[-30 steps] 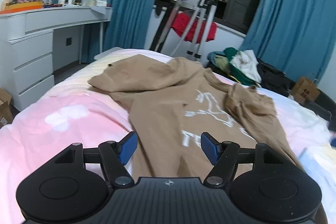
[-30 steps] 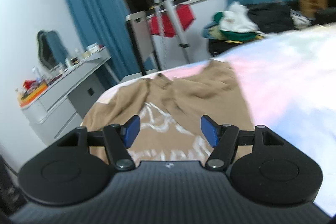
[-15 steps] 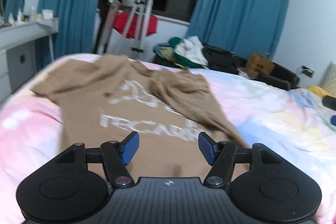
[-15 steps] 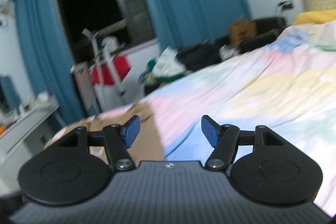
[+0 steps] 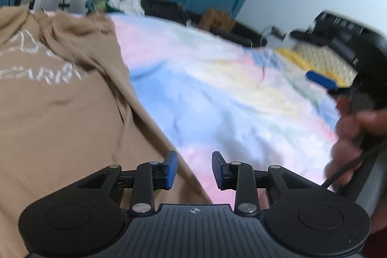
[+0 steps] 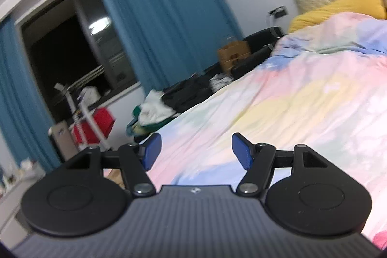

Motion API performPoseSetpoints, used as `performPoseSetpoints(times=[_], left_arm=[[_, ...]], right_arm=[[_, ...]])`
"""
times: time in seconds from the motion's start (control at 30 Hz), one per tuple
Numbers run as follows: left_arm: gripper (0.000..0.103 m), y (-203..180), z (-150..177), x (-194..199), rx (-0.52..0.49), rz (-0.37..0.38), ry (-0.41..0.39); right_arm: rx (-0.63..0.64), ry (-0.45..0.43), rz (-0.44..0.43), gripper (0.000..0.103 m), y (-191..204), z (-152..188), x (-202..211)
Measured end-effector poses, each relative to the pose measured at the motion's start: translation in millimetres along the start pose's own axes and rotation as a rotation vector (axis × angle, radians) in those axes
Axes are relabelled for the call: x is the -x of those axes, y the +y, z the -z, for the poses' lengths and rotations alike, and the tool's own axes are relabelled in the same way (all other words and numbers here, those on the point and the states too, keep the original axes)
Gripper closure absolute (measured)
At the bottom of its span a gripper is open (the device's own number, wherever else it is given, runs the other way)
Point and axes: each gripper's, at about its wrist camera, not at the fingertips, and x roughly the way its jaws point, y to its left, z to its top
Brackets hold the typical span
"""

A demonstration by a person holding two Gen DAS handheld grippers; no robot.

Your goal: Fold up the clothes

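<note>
**Shirt lies to my left; the left tool is the nearer one**

My left tool (image 5: 194, 169) hangs just above the bed (image 5: 217, 93) with its blue pads apart and nothing between them; the tan shirt (image 5: 60, 113) spreads out to the left of it, and its right-hand edge runs on a slant from the far rumpled sleeve down to just beside my left pad (image 5: 171, 169); the printed white lettering sits toward the far left, so the long axis seems to run away from me. My right tool (image 6: 196, 151) is also spread apart and empty; its view shows only the pastel bedcover and the room beyond, no shirt at all; in the left view it shows blurred at the far right, well apart from the cloth. I judge the left tool should take that near edge first, with a small shift leftward.
</note>
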Motion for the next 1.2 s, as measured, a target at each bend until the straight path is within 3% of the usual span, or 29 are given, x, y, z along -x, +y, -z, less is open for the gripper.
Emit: performPoseSetpoints(times=[0.13,0.17,0.2,0.23,0.27,0.4,0.53,0.67,0.73,0.87,0.93,1.0,1.1,1.2], left_arm=[[0.071,2,12,-28,-0.012,-0.051,0.077],[0.075,5,14,-30,-0.006,-0.053,0.081],[0.092,9,16,-31,0.0,-0.055,0.085],[0.1,13,15,-31,0.01,-0.048,0.089],[0.102,16,15,-30,0.02,-0.04,0.094],[0.102,36,0,6,0.082,0.029,0.078],[0.103,75,-20,66,0.184,0.063,0.036],[0.102,138,-26,100,0.332,0.02,0.039],[0.102,168,-21,102,0.387,-0.04,0.049],[0.102,197,-7,92,0.485,-0.038,0.108],[0.1,191,-9,92,0.425,-0.063,0.114],[0.08,182,-10,96,0.38,-0.077,0.104],[0.077,172,-7,102,0.318,-0.088,0.1],[0.075,172,-11,116,0.324,-0.065,0.042]], right_arm=[[-0.059,0.023,0.043,0.035,-17,1,-10],[-0.058,0.036,0.047,0.035,-18,2,-13],[-0.055,0.048,0.05,0.035,-18,3,-16],[-0.049,0.057,0.05,0.035,-17,5,-18],[-0.042,0.063,0.048,0.035,-16,6,-20],[-0.028,0.084,0.042,0.035,-14,8,-21],[0.002,0.105,0.057,0.035,-8,10,-23],[0.06,0.153,0.054,0.035,5,17,-30],[0.104,0.199,0.048,0.035,14,25,-37],[0.138,0.374,-0.039,0.035,28,43,-53],[0.131,0.47,-0.094,0.036,32,53,-60],[0.122,0.547,-0.139,0.036,37,60,-66],[0.101,0.628,-0.246,0.035,48,71,-67],[0.114,0.696,-0.353,0.035,66,79,-63]])
